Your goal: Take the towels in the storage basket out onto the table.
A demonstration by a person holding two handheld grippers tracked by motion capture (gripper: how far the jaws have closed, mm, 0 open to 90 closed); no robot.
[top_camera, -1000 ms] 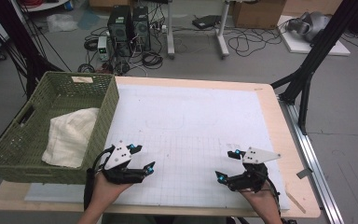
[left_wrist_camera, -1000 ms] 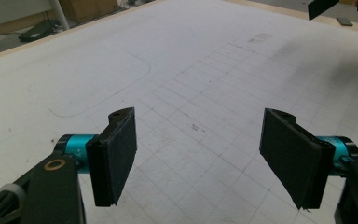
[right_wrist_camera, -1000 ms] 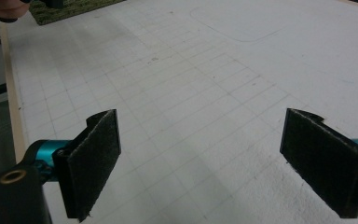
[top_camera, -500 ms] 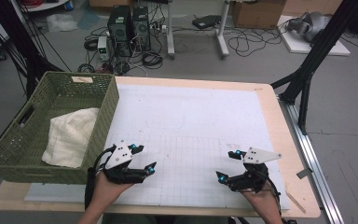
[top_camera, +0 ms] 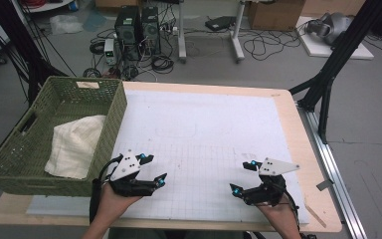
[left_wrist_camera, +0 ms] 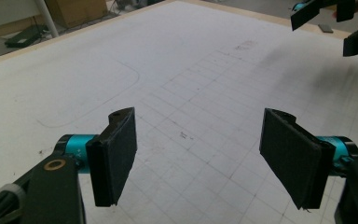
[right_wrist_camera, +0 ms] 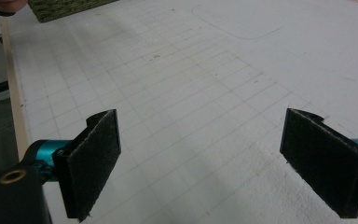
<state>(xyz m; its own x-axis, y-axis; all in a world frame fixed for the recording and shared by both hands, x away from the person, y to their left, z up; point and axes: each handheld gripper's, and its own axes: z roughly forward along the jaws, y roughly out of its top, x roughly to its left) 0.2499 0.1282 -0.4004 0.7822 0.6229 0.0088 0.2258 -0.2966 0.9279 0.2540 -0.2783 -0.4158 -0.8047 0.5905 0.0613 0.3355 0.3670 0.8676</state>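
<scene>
I hold the left gripper [top_camera: 151, 169] low over the near left part of the white grid mat [top_camera: 199, 124]. Its jaws stand wide apart with nothing between them. The right gripper [top_camera: 242, 177] sits over the near right part of the mat, jaws likewise spread and empty. The two grippers are well apart from each other.

Nearest item: a cream cloth [top_camera: 74, 144] lying crumpled inside the green basket [top_camera: 114, 107]. The basket stands at the left edge of the table [top_camera: 298, 129], just beside the left gripper. The basket's near right wall stands between the left gripper and the cloth.

Between the grippers the mat is bare. In the left gripper view, the mat [left_wrist_camera: 182, 84] shows a printed grid and a faint curved outline [left_wrist_camera: 121, 79]; small marks on it are too blurred to read. A pale label [top_camera: 88, 85] sits on the basket's far rim; I cannot read it.

Beyond the table, computer towers [top_camera: 139, 27] and loose cables [top_camera: 258, 47] lie on the floor. A black stand [top_camera: 328, 79] rises at the right.
</scene>
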